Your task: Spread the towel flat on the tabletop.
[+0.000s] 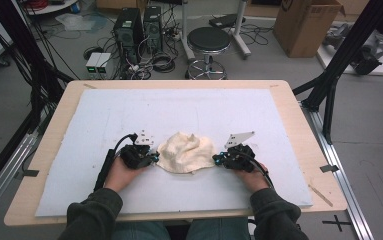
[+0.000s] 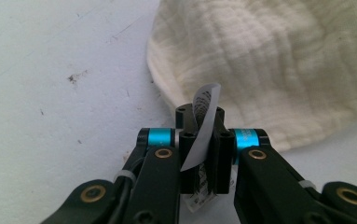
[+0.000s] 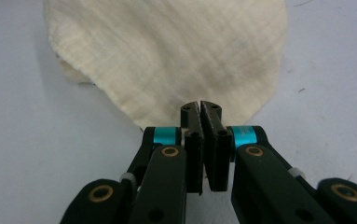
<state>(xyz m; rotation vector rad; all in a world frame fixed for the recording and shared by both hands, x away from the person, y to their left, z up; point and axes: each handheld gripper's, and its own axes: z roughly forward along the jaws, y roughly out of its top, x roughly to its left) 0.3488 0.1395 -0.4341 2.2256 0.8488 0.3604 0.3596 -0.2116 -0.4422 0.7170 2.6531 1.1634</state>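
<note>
A crumpled cream cloth (image 1: 185,152) lies in a heap on the white mat (image 1: 179,107), near the person's side. My left gripper (image 1: 154,158) sits low at the cloth's left edge. In the left gripper view the jaws of this gripper (image 2: 200,116) are shut on a curled white printed label (image 2: 206,100) at the hem of the cloth (image 2: 269,60). My right gripper (image 1: 218,159) rests at the cloth's right edge. In the right gripper view its jaws (image 3: 200,108) are pressed together, tips on the hem of the cloth (image 3: 176,51).
The mat covers most of the wooden table (image 1: 299,130). Beyond the table's far edge stand a round black stool (image 1: 208,42), computer towers (image 1: 129,27) with cables, and a cardboard box (image 1: 304,25). Black frame struts rise at both sides.
</note>
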